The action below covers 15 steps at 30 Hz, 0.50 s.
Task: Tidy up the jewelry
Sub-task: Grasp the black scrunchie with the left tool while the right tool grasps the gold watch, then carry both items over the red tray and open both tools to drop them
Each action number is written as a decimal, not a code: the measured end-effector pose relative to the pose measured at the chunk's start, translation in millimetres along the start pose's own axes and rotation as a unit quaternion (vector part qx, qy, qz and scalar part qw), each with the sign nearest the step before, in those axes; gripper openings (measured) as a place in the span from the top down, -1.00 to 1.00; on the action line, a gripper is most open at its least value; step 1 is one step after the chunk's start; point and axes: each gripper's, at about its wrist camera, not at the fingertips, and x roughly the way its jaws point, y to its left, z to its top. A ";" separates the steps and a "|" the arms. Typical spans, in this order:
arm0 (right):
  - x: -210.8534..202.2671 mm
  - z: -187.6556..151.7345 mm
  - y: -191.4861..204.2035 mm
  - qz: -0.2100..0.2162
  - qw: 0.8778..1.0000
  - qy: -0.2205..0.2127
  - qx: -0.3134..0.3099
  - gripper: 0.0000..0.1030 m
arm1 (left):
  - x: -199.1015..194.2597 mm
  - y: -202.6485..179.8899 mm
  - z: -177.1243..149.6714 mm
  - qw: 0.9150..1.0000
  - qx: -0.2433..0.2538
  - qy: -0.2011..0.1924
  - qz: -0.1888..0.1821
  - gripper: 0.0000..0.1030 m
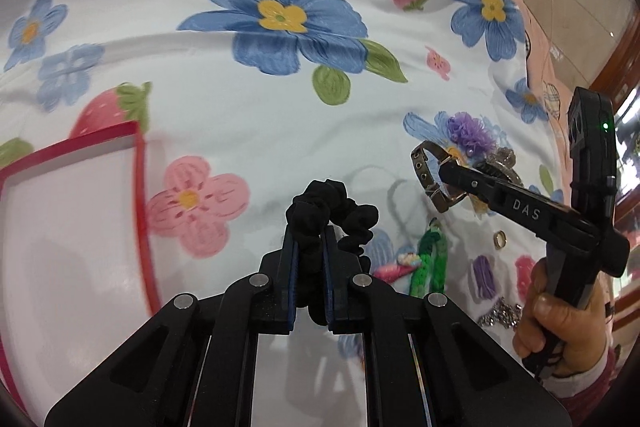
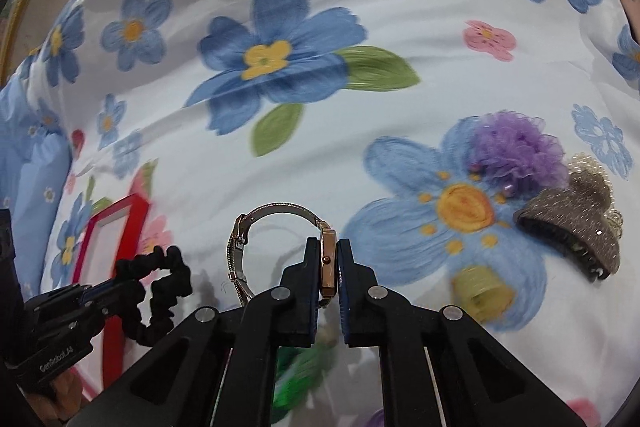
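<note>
Scrunchie (image 1: 320, 211) and watch (image 2: 326, 259), each clamped

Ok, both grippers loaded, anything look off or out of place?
Nothing damaged or spilled. Left gripper pinches the black scrunchie; right gripper clamps the watch by its case, edge-on. Loose pieces lie scattered on the floral sheet.

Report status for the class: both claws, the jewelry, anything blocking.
Left claw shut on black scrunchie. Right claw shut on wristwatch. Red-rimmed box open, left. Nothing blocking.
</note>
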 end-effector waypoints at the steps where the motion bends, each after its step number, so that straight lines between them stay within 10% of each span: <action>1: -2.1 -1.5 5.4 0.005 1.000 -0.001 -0.003 0.85 | -5.0 2.7 -2.2 1.000 -0.003 -0.004 0.001 0.83; 15: -3.3 -21.5 95.2 0.068 0.995 0.011 -0.068 0.85 | -69.3 65.3 -26.6 0.996 -0.064 -0.052 0.023 0.83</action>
